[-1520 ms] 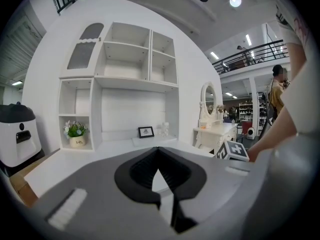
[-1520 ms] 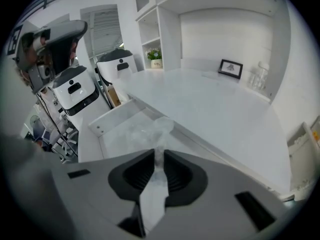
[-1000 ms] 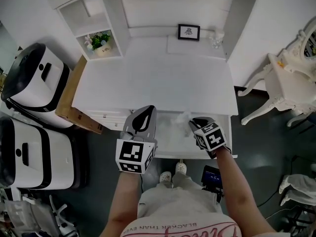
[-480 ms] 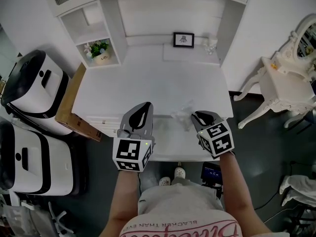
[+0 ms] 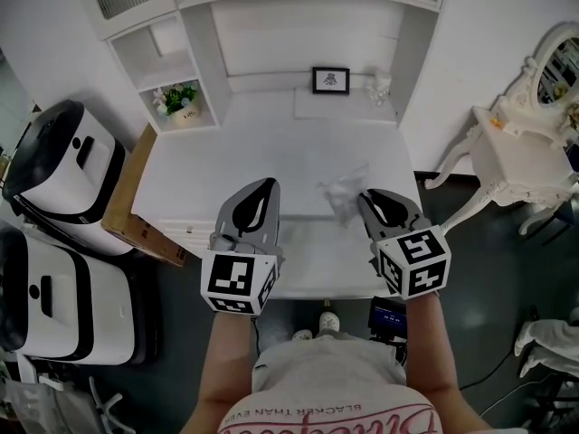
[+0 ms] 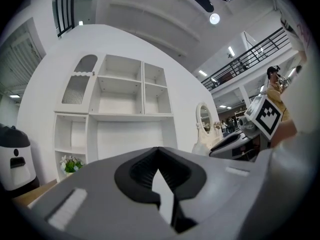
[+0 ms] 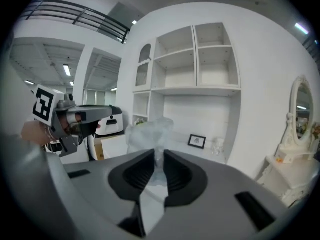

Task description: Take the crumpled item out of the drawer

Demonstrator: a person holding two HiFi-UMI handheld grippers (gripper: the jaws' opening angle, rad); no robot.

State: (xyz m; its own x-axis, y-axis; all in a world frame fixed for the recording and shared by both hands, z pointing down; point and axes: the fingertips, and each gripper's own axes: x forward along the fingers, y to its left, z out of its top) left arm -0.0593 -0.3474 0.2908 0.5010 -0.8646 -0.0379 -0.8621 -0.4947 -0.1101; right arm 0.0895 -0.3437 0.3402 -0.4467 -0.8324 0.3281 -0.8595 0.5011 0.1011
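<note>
A white desk (image 5: pixel 271 165) stands against the far white wall (image 5: pixel 507 25), under a hutch (image 5: pixel 298 25) of open shelves. A framed picture (image 5: pixel 330 80) stands at the desktop's far edge. A potted plant (image 5: pixel 178 96) occupies a left compartment. Two white-and-black appliances (image 5: pixel 63 152) stand on the dark floor (image 5: pixel 507 278) at left, with a brown board (image 5: pixel 136 188) just beside the desk. An ornate white dressing table (image 5: pixel 516 152) stands at right.

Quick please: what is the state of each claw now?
Left claw: closed, holding nothing.
Right claw: closed on the crumpled clear plastic.
</note>
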